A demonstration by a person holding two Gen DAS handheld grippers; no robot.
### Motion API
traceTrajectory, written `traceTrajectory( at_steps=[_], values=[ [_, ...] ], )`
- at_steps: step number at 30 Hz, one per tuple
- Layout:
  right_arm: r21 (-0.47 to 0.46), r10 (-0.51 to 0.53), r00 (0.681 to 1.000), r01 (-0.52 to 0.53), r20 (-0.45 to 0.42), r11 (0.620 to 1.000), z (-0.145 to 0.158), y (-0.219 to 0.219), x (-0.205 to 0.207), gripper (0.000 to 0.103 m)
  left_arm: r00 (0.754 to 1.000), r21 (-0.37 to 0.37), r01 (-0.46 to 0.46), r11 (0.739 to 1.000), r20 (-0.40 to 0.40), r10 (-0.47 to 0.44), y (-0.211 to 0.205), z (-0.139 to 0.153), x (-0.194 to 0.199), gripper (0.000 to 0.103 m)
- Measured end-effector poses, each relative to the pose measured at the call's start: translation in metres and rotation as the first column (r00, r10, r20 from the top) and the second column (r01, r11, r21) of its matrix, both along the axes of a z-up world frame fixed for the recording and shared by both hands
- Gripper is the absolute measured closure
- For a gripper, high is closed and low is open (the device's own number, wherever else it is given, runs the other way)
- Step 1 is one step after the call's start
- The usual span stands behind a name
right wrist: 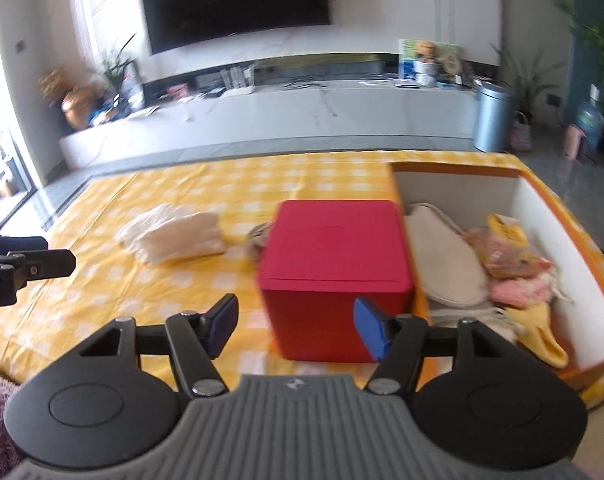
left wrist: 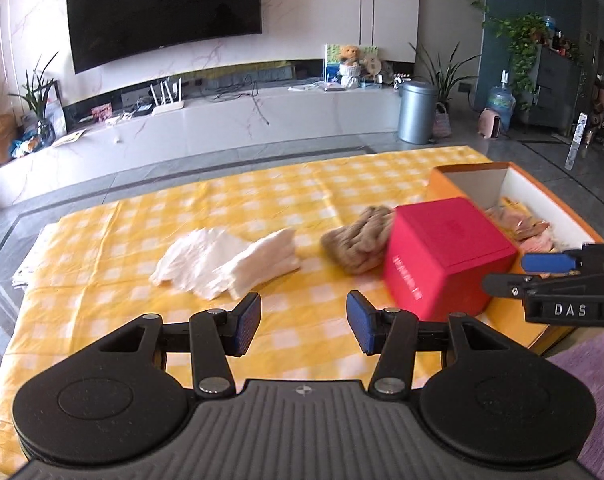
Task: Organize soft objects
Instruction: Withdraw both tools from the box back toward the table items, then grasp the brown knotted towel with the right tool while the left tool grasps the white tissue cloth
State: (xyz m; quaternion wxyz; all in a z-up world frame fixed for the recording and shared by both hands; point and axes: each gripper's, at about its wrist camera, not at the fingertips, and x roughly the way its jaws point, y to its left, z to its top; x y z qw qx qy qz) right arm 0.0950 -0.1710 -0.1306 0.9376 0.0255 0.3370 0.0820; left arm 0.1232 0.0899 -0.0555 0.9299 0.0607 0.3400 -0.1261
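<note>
On the yellow checked cloth (left wrist: 142, 240) lies a pile of white folded cloths (left wrist: 222, 264) (right wrist: 174, 236), with a beige knitted piece (left wrist: 357, 240) to its right. A red box (left wrist: 441, 252) (right wrist: 333, 264) stands against the open orange box (left wrist: 461, 172) (right wrist: 541, 216). Inside the orange box are a cream pouch (right wrist: 445, 256) and pink (right wrist: 517, 288) and yellow (right wrist: 541, 336) soft items. My left gripper (left wrist: 303, 320) hangs open over bare cloth, short of the white pile. My right gripper (right wrist: 296, 324) is open just in front of the red box, holding nothing; it also shows from the side (left wrist: 517, 272).
Beyond the table's far edge are grey floor, a long white TV bench (left wrist: 222, 120) under a wall screen, and a metal bin (left wrist: 415, 112). A purple fabric surface (left wrist: 589, 392) lies at the near right. The left gripper's side (right wrist: 42, 256) enters the right wrist view.
</note>
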Motion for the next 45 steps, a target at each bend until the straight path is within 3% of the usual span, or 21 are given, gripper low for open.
traceTrajectory(
  at_steps=[7,14,18,23,30,32,34,36,38,39,40,43,45],
  values=[
    [-0.083,0.122,0.992,-0.123,-0.022,0.989,0.001,0.041,0.032,0.04,0.997,0.081,0.077,0.994,-0.001,-0.077,0.031,-0.015,0.012,0.044],
    [-0.214,0.246,0.965,-0.26,-0.091,0.941,-0.004,0.071,0.08,0.04,0.987,0.149,0.159,0.976,-0.022,-0.158,0.039,-0.037,0.053,0.042],
    [-0.314,0.302,0.936,-0.345,-0.179,0.885,-0.015,0.086,0.116,0.039,0.979,0.175,0.202,0.964,-0.043,-0.197,0.038,-0.054,0.083,0.041],
    [-0.444,0.359,0.899,-0.437,-0.251,0.782,-0.03,0.108,0.154,0.033,0.972,0.195,0.233,0.953,-0.075,-0.222,0.037,-0.076,0.121,0.04],
    [-0.537,0.377,0.846,-0.531,-0.377,0.656,-0.06,0.138,0.19,0.035,0.969,0.169,0.229,0.959,-0.132,-0.208,0.037,-0.106,0.164,0.04],
    [-0.547,0.361,0.837,-0.544,-0.411,0.637,-0.072,0.14,0.195,0.041,0.97,0.148,0.216,0.965,-0.147,-0.194,0.038,-0.114,0.171,0.041],
    [-0.558,0.334,0.837,-0.541,-0.434,0.629,-0.081,0.141,0.2,0.045,0.971,0.134,0.199,0.971,-0.163,-0.176,0.04,-0.119,0.175,0.05],
    [-0.585,0.325,0.842,-0.534,-0.43,0.611,-0.085,0.142,0.2,0.052,0.972,0.13,0.18,0.975,-0.175,-0.156,0.042,-0.122,0.176,0.08],
    [-0.617,0.309,0.852,-0.52,-0.423,0.59,-0.088,0.143,0.201,0.075,0.974,0.119,0.163,0.979,-0.177,-0.141,0.046,-0.121,0.173,0.089],
    [-0.621,0.31,0.852,-0.521,-0.423,0.585,-0.089,0.144,0.201,0.086,0.976,0.113,0.156,0.981,-0.169,-0.136,0.048,-0.117,0.171,0.091],
    [-0.614,0.319,0.848,-0.527,-0.423,0.587,-0.088,0.144,0.2,0.09,0.978,0.109,0.152,0.982,-0.161,-0.133,0.05,-0.112,0.168,0.091],
    [-0.606,0.332,0.857,-0.513,-0.394,0.607,-0.081,0.142,0.196,0.094,0.983,0.085,0.133,0.987,-0.14,-0.12,0.055,-0.092,0.151,0.092],
    [-0.58,0.347,0.864,-0.502,-0.364,0.642,-0.069,0.141,0.188,0.094,0.984,0.061,0.117,0.991,-0.142,-0.108,0.06,-0.077,0.138,0.092]
  ],
)
